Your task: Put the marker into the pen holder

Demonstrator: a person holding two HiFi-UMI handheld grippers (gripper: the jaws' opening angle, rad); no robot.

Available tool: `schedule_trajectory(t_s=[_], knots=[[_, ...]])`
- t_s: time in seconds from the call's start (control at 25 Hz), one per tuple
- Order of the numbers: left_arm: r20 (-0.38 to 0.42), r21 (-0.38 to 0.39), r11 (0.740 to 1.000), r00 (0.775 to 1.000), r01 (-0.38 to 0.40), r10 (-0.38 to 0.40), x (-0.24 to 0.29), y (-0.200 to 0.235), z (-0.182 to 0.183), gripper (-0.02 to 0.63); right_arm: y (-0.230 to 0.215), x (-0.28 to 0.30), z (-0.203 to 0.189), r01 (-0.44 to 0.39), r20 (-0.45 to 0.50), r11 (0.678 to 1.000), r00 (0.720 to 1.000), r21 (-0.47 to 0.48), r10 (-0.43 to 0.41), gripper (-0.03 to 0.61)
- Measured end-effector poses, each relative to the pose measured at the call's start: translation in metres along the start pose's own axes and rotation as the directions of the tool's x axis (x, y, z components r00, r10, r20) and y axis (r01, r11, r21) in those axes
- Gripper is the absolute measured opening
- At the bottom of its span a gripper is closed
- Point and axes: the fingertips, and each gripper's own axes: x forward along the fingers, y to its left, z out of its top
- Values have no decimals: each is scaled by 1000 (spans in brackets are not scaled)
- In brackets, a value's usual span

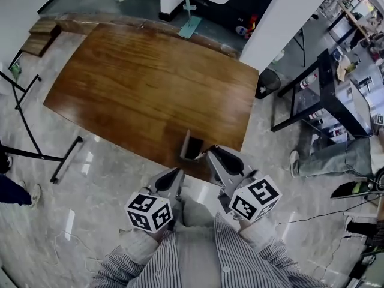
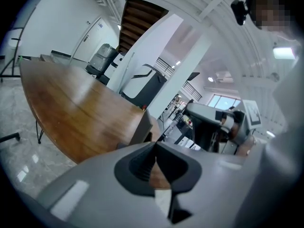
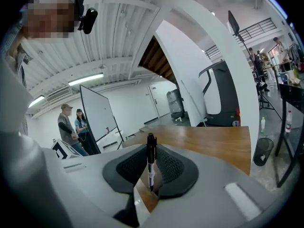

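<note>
no word, brand or number can be read. the slim black marker pen (image 3: 150,163) has a white label, its print too small to read; the white cubes (image 1: 149,212) show only black square patterns.

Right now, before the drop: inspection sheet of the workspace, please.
Surface: wooden table, glossy, bare but for the holder.
Job's things: pen holder upright at the near edge; marker upright in the right claw.
Clutter: nothing seen.
Grippers: right claw shut on the marker, just right of the holder; left claw shut, empty.
Cables: thin cable on the floor at right.
Surroundings: two people by a whiteboard; black frame table at right.
</note>
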Motion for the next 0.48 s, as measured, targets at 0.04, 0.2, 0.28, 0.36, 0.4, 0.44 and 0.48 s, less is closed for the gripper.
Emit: schedule_trajectory(t_s=[0.04, 0.2, 0.28, 0.36, 0.4, 0.44, 0.48], knots=[[0, -2, 1000, 1000, -2, 2, 1, 1, 0, 8, -3, 3, 2, 0, 1, 1000, 1000, -6, 0, 61], [-9, -25, 1000, 1000, -19, 19, 3, 9, -6, 7, -12, 15, -7, 5, -16, 1000, 1000, -15, -6, 61], [-17, -39, 999, 999, -28, 27, 4, 13, -8, 7, -16, 22, -17, 7, -33, 1000, 999, -5, -7, 61], [-23, -52, 998, 999, -37, 36, 5, 17, -10, 8, -19, 27, -26, 7, -53, 1000, 999, 4, -7, 61], [-27, -58, 997, 999, -41, 40, 6, 19, -11, 7, -20, 30, -30, 5, -64, 1000, 998, 9, -5, 61], [-31, -64, 997, 999, -46, 44, 7, 21, -12, 8, -22, 33, -35, 2, -74, 1000, 997, 13, -1, 61], [-35, -68, 996, 998, -50, 47, 7, 24, -14, 7, -23, 36, -39, -1, -82, 1000, 997, 18, 2, 61]])
